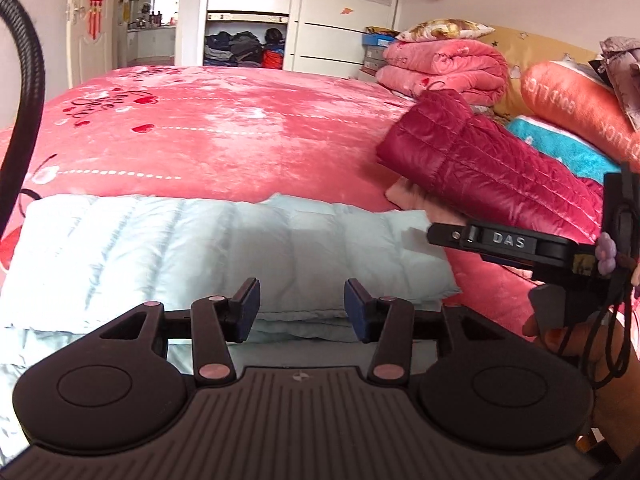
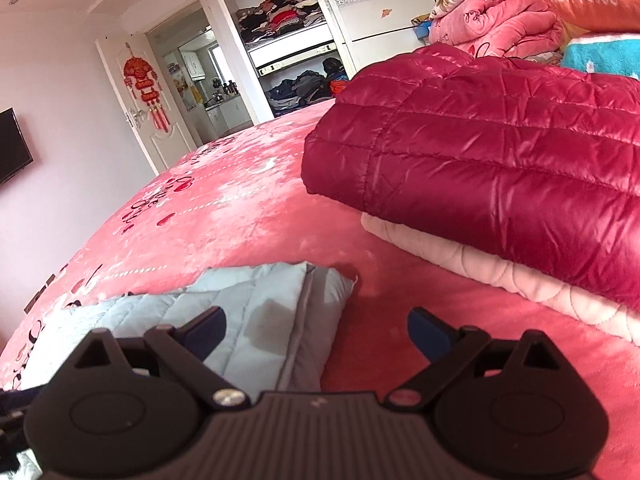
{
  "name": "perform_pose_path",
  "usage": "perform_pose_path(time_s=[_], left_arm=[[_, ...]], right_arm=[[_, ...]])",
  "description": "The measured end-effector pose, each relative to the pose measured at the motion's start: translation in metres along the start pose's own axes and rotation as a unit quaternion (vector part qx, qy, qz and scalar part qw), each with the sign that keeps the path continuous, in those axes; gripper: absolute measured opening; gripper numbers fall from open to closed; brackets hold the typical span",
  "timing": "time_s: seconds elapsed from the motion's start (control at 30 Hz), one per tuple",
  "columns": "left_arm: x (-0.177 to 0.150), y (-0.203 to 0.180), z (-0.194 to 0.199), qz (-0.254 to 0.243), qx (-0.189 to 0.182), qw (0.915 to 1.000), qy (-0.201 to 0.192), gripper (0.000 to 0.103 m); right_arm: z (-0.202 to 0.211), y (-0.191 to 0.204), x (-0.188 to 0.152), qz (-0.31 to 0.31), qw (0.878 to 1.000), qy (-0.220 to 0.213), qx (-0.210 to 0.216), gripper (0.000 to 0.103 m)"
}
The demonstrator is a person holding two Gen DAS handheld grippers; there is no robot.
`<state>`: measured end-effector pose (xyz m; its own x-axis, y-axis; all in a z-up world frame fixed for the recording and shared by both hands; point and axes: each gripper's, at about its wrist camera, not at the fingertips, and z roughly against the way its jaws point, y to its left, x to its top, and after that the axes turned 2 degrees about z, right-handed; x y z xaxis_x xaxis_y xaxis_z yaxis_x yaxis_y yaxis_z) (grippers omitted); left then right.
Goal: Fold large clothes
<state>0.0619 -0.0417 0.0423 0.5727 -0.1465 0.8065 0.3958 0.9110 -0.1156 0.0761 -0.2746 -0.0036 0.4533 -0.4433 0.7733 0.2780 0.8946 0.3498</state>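
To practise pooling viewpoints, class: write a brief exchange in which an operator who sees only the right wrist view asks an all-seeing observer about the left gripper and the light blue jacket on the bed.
Operator: I see only one end of the light blue jacket. Is the left gripper holding it?
Observer: No. The left gripper is open over it, with nothing between its jaws.
Operator: How does the rest of the jacket lie?
Observer: It is folded into a long band lying across the pink bedspread.

Home bedroom: pink-covered bed (image 1: 224, 132), open wardrobe (image 1: 248, 12).
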Motion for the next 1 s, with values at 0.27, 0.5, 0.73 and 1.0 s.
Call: perform_pose_path(time_s=[0.27,0.5,0.73,1.0], left_arm=[[0.017,0.06,-0.013,0.041,0.114,0.9923,-0.026,0.052],[0.024,0.092,-0.037,0.059,0.178,0.9818,-0.03,0.053],[0.015,0.101,-0.052,0.058,0.198,0.9784,-0.012,0.056],[0.014,0.108,-0.06,0.05,0.198,0.9788,-0.004,0.059]], right_arm=[[-0.013,0.02,-0.001,0.023,1.0,0.005,0.009,0.097],[-0.027,0.044,-0.003,0.063,0.998,0.011,0.019,0.097],[-0.048,0.063,-0.014,0.103,0.994,0.041,0.017,0.097],[-0.066,0.072,-0.023,0.128,0.989,0.072,-0.001,0.098]])
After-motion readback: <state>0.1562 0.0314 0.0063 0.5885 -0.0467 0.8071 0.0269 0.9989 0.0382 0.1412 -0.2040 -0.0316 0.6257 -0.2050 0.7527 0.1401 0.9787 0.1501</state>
